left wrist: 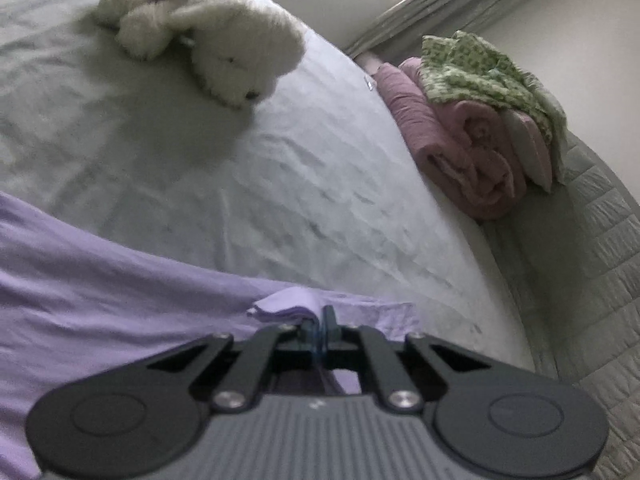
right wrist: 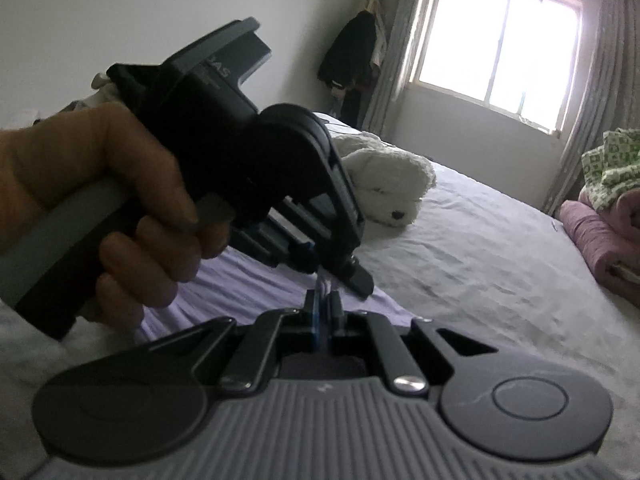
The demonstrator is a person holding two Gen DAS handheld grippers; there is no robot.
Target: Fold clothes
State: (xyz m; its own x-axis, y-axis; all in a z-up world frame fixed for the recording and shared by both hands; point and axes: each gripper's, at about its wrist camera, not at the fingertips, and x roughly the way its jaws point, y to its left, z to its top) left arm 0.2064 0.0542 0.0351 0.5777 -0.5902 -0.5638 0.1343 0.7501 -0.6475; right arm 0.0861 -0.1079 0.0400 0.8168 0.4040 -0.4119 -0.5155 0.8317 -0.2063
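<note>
Two grippers, left gripper and right gripper, each pinched the soft, light lilac cotton garment by its hem at six o'clock.

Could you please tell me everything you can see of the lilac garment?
The lilac garment is thin, soft, plain cloth, creased and spread on the pale bedsheet. The left gripper is shut on a bunched edge, and the right gripper pinches the cloth close beside it.
</note>
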